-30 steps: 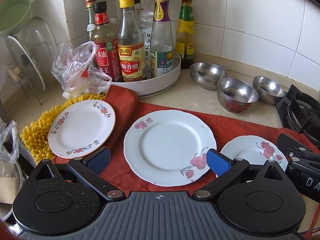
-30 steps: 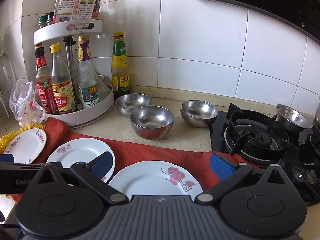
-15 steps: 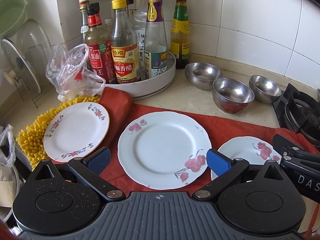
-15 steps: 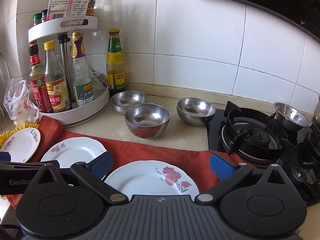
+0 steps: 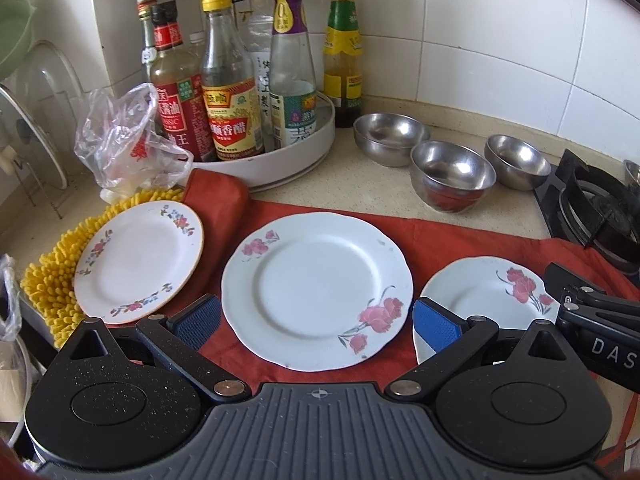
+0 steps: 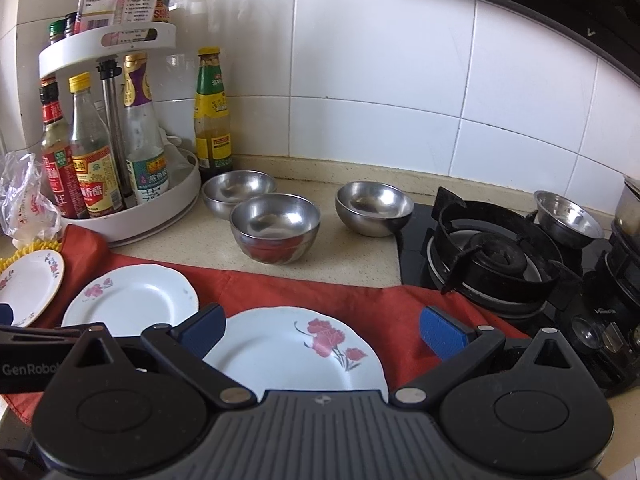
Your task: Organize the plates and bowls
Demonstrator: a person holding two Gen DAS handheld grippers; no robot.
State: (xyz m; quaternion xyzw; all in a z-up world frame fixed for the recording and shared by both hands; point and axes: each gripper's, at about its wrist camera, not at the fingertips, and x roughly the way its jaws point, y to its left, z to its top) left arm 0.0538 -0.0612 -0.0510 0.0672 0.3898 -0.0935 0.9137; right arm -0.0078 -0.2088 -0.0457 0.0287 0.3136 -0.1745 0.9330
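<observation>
Left gripper [image 5: 316, 322] — jaws spread wide, nothing between the blue pads [image 5: 434, 326], hovering over the near edge of the large plate [image 5: 316, 288]. Right gripper [image 6: 322, 330] — likewise spread wide and empty, over the small rose plate [image 6: 288, 348]; its black body also shows at the right edge of the left view.

Count, plates: three. Large plate at centre on the red cloth [image 5: 460, 240]; small rose plate [image 5: 484, 296] just to its right, also on the cloth; a third, orange-rimmed plate [image 5: 140, 260] to the left, resting partly on a yellow chenille mat [image 5: 52, 272]. None touching another.

Count, bowls: three steel bowls on the bare counter beyond the cloth — back-left bowl [image 6: 239, 192], middle bowl [image 6: 275, 226], right bowl [image 6: 374, 206]. The back-left and middle ones look close enough to touch; the right one stands apart, beside the gas hob [image 6: 496, 256]. A fourth small steel cup [image 6: 568, 218] sits on the hob.

Beyond: a two-tier white turntable rack [image 5: 280, 152] with sauce bottles; one more green-labelled bottle [image 5: 344, 52] stands just beside it; a crumpled plastic bag [image 5: 128, 140] at left.

Change from half a second ago: both views have shifted slightly, with the objects sitting a little further right; jaw spread unchanged, plates and bowls unmoved.
</observation>
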